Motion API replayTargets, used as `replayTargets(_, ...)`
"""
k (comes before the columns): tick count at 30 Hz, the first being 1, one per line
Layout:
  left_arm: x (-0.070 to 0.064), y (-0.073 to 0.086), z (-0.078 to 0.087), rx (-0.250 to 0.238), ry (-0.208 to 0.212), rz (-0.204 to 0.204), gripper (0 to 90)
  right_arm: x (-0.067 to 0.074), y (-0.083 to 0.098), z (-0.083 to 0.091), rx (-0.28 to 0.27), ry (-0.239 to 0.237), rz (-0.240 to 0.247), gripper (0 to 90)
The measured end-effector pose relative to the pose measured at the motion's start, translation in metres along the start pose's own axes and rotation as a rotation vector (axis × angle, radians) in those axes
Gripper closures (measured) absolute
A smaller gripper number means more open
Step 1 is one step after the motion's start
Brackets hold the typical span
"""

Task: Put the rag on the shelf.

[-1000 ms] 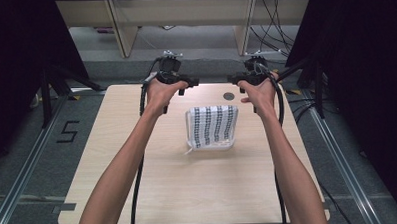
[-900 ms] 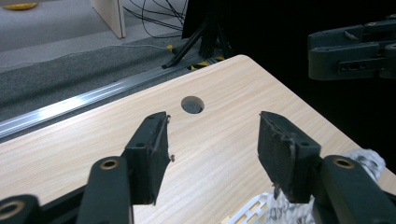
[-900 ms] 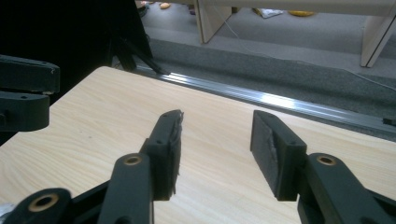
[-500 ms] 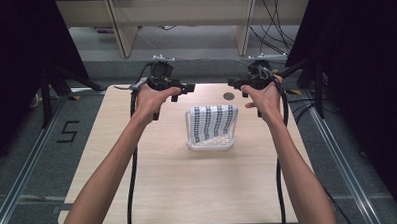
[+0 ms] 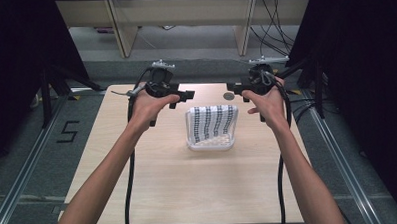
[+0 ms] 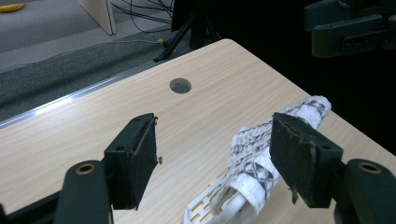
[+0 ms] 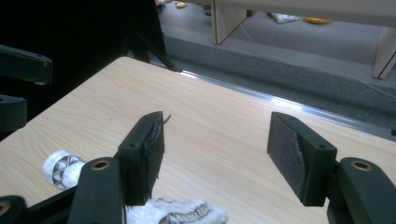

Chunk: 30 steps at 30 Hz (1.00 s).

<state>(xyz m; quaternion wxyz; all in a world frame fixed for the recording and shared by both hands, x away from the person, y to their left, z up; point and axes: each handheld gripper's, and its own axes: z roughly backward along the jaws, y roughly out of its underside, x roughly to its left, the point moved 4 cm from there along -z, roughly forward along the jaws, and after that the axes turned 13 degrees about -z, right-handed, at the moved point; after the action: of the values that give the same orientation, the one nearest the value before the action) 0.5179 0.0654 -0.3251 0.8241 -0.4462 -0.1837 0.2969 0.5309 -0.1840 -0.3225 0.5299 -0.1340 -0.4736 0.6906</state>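
Observation:
A white cloth with dark patterned stripes [image 5: 213,122] lies draped over a small white slotted tray [image 5: 210,143] near the middle of the wooden table [image 5: 189,182]. My left gripper [image 5: 183,96] hovers at the far left of the cloth, held up above the table, jaws open and empty. In the left gripper view the cloth [image 6: 261,154] lies below and between its jaws [image 6: 212,156]. My right gripper [image 5: 234,87] hovers at the cloth's far right, also open and empty. The right gripper view has the cloth [image 7: 177,212] at the bottom, under the gripper [image 7: 217,154].
A round cable hole [image 5: 229,96] sits in the table near the far edge, between the grippers. Black cables [image 5: 130,159] trail from each gripper off the near edge. Black stands and curtains flank the table; wooden furniture legs [image 5: 121,29] stand on the floor beyond.
Both grippers have spread apart and lifted slightly away from the cloth, the left going left and the right going right. The cloth and tray stay put.

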Motion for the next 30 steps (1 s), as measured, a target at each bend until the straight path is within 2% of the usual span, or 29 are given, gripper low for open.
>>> replayTargets(1,-0.001,0.001,0.001,-0.005,-0.002,-0.002,31.4,0.000,0.000,0.001,-0.002,-0.004,0.015,37.6)
replayTargets(3,-0.002,0.002,0.004,-0.006,-0.003,-0.007,31.2,0.004,0.002,0.004,0.002,-0.008,0.001,37.6)
replayTargets(4,-0.002,0.005,0.006,-0.001,-0.004,-0.013,30.8,0.005,0.003,0.007,-0.002,-0.015,0.019,37.3)
replayTargets(7,-0.002,0.007,0.009,-0.002,-0.004,-0.014,30.6,0.008,0.005,0.009,0.003,-0.016,0.020,37.1)
replayTargets(12,-0.003,0.010,0.013,-0.012,0.003,-0.011,30.2,0.013,0.005,0.011,-0.003,-0.028,0.050,37.0)
replayTargets(15,-0.005,0.012,0.015,-0.012,0.000,-0.015,29.8,0.016,0.007,0.012,0.001,-0.024,0.040,36.8)
replayTargets(18,-0.006,0.014,0.018,-0.018,0.002,-0.019,29.4,0.018,0.008,0.013,0.008,-0.032,0.047,36.7)
replayTargets(19,-0.008,0.015,0.018,-0.031,0.002,-0.006,29.3,0.017,0.008,0.012,0.003,-0.034,0.065,36.6)
replayTargets(20,-0.007,0.016,0.020,-0.019,0.005,-0.018,29.1,0.019,0.010,0.014,0.008,-0.032,0.045,36.6)
replayTargets(21,-0.008,0.016,0.021,-0.020,0.003,-0.022,28.8,0.018,0.011,0.015,0.010,-0.035,0.072,36.6)
replayTargets(22,-0.009,0.017,0.022,-0.027,0.004,-0.020,28.7,0.019,0.013,0.016,0.016,-0.036,0.053,36.6)
replayTargets(23,-0.010,0.018,0.023,-0.033,0.010,-0.015,28.7,0.019,0.014,0.016,0.010,-0.041,0.067,36.6)
replayTargets(27,-0.017,0.022,0.026,-0.046,0.029,-0.015,28.6,0.021,0.019,0.021,0.012,-0.045,0.061,36.4)
replayTargets(28,-0.019,0.023,0.027,-0.045,0.036,-0.017,28.5,0.020,0.019,0.022,0.010,-0.050,0.086,36.3)
replayTargets(30,-0.022,0.026,0.029,-0.047,0.050,-0.018,28.3,0.022,0.021,0.025,0.007,-0.051,0.076,36.3)
